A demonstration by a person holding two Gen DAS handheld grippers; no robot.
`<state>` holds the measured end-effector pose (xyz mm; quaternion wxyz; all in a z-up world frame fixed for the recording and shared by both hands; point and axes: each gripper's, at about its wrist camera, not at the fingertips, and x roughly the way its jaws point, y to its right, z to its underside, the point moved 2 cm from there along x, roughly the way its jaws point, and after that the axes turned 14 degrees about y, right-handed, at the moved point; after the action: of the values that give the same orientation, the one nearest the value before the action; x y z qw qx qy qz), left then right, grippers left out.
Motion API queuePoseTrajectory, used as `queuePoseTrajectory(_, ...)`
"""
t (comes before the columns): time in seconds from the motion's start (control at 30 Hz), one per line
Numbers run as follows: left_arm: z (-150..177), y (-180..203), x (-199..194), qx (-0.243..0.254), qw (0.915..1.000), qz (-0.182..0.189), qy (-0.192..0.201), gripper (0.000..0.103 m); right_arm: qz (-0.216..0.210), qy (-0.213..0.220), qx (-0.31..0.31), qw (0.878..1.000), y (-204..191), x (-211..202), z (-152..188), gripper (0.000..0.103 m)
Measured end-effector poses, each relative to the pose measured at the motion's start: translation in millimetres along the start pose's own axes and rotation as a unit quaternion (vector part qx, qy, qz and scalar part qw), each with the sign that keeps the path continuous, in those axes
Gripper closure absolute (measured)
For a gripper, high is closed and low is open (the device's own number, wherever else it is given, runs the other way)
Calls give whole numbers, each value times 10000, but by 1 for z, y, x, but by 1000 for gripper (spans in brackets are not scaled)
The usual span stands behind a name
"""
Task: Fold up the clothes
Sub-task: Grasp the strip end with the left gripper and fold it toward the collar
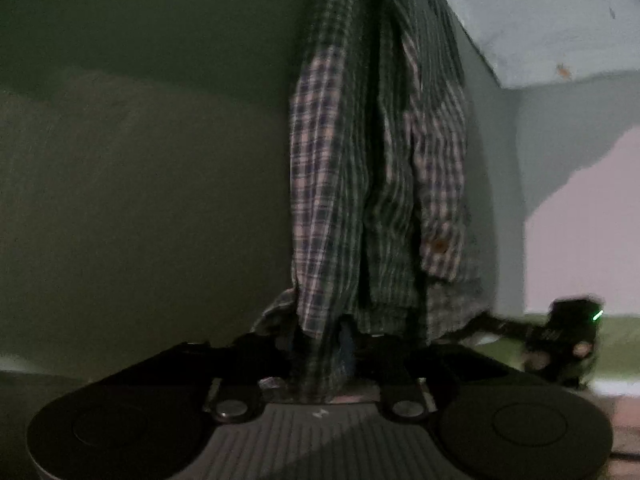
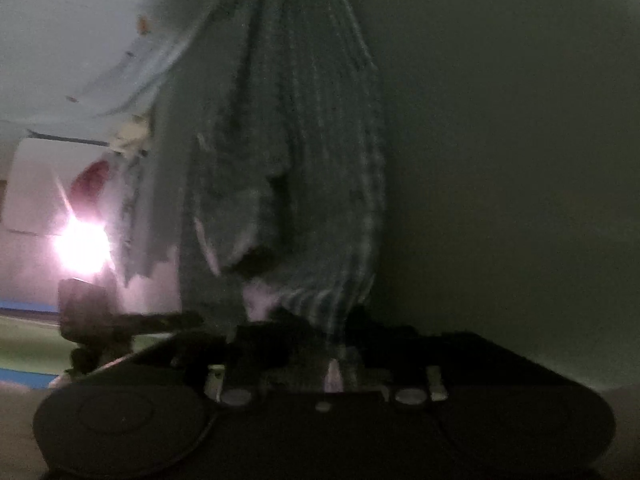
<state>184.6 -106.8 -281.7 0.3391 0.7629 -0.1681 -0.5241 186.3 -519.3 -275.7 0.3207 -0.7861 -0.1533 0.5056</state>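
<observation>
A plaid shirt [image 1: 360, 168] stretches away from my left gripper [image 1: 326, 354] over a dull green surface, bunched into long folds, with a brown button near its right edge. A strip of the shirt runs through the gap between the left gripper's dark fingers [image 1: 268, 346], which stand apart. In the right wrist view the shirt [image 2: 296, 160] looks blurred and grey. A narrow fold of it lies between the spread fingers [image 2: 260, 340] of my right gripper [image 2: 332, 354]. The pads do not seem to press the cloth. Each gripper shows at the side of the other's view.
The green surface [image 1: 140, 200] fills most of both views. A pale blue sheet [image 1: 540, 20] lies beyond the shirt. A bright lamp glare [image 2: 82, 246] and a pink wall [image 1: 584, 232] are at the side. The other gripper [image 1: 560, 340] sits close by.
</observation>
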Motion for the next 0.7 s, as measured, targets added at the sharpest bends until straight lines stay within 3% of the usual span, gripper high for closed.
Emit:
queuePoseTrajectory(0.07, 1, 2, -2, 60, 9999, 90, -2, 44, 106, -27, -101, 9999, 0, 1, 4, 61)
queuePoseTrajectory(0.17, 6, 12, 3, 302, 9994, 138, -87, 30, 114, -59, -169, 9998, -1, 2, 5, 59)
queuePoseTrajectory(0.33, 8, 31, 14, 851, 9958, 74, -314, 27, 74, -387, -376, 9985, -4, 11, 4, 56)
queuePoseTrajectory(0.4, 9, 27, 16, 630, 9971, 128, -400, 42, 45, -490, -372, 9981, -8, 15, 4, 56)
queuePoseTrajectory(0.47, 12, 23, 19, 373, 9977, 237, -506, 86, 22, -559, -371, 9977, -14, 20, 7, 61)
queuePoseTrajectory(0.5, 14, 24, 21, 272, 9976, 378, -515, 97, 26, -536, -382, 9978, -17, 21, 8, 82)
queuePoseTrajectory(0.53, 14, 27, 22, 172, 9972, 542, -492, 96, -28, -473, -381, 9981, -20, 21, 8, 99)
queuePoseTrajectory(0.7, -4, 41, 3, -641, 9837, 1679, 43, 96, -1071, 418, -88, 9933, -42, -6, -9, 99)
